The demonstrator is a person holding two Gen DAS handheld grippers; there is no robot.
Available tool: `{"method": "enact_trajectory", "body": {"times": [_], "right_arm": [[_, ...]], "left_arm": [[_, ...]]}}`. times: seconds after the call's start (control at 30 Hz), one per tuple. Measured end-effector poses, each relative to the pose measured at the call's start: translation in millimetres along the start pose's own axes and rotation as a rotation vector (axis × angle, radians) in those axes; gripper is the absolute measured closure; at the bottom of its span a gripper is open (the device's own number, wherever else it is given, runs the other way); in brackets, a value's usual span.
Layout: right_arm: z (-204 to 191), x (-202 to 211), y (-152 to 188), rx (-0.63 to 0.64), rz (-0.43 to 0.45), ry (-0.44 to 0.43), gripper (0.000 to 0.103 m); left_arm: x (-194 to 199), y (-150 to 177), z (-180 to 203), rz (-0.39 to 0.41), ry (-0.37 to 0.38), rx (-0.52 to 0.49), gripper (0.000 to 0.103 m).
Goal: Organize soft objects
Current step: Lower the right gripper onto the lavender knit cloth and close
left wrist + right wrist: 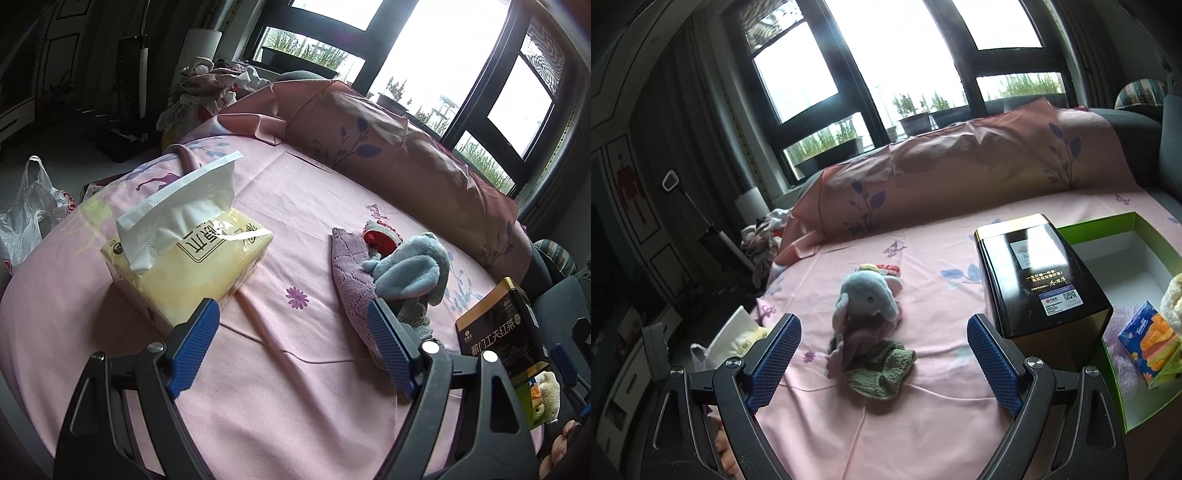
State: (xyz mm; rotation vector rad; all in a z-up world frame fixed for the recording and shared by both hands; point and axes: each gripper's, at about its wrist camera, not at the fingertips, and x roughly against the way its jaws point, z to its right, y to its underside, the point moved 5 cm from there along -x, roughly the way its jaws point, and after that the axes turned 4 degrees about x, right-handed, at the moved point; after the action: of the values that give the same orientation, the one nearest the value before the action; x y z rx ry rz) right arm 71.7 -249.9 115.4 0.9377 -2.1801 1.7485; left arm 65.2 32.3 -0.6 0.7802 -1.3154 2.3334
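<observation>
A blue plush elephant (410, 269) (868, 299) lies on a pile of small cloths in the middle of the pink sheet (295, 206): a lilac knitted cloth (351, 266) (849, 347), a green cloth (882, 373) and a red and white piece (376, 236) (888, 268). A yellow tissue pack (192, 266) (738, 339) with a tissue sticking up lies to the left. My left gripper (293, 314) is open above bare sheet between the pack and the pile. My right gripper (884, 332) is open, with the pile just beyond its fingertips.
A black tea tin (498, 332) (1038, 280) stands right of the pile. Beside it a green box (1145, 254) holds a small tissue packet (1148, 343) and a cream plush (1172, 299). A pink pillow (960, 166) lines the far side. White plastic bags (26, 214) lie on the floor.
</observation>
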Motion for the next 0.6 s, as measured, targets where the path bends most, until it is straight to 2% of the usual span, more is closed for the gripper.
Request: {"method": "enact_trajectory", "body": {"times": [0.07,0.17,0.4,0.47,0.5,0.57,0.6], "right_arm": [[-7.0,-8.7,-1.1,-0.003,-0.018,-0.006,0.011],[-20.3,-32.6,3.5,0.016,-0.093,0.009,0.011],[-36.8,-112.9,26.8,-0.019,-0.313,-0.029,0.011],[-36.7,-133.5,31.8,-0.037,-0.339,-0.001,0.011],[-37.0,-141.3,33.0,-0.04,-0.336,0.013,0.017],[-40.1,-155.2,35.4,-0.018,-0.332,0.027,0.039],[-40.8,-161.5,37.1,-0.003,-0.34,0.051,0.045]], "left_arm": [[-2.5,0.4,-3.5,-0.019,-0.018,0.004,0.022],[-8.2,1.9,-9.7,-0.06,-0.034,0.016,0.023],[-8.1,2.6,-9.7,-0.087,-0.008,0.025,0.03],[-7.9,2.3,-7.9,-0.091,-0.004,0.017,0.032],[-7.9,2.1,-6.1,-0.096,0.003,0.008,0.032],[-6.9,1.0,-6.2,-0.096,0.014,0.0,0.032],[-6.2,0.5,-7.9,-0.094,0.009,0.003,0.032]]}}
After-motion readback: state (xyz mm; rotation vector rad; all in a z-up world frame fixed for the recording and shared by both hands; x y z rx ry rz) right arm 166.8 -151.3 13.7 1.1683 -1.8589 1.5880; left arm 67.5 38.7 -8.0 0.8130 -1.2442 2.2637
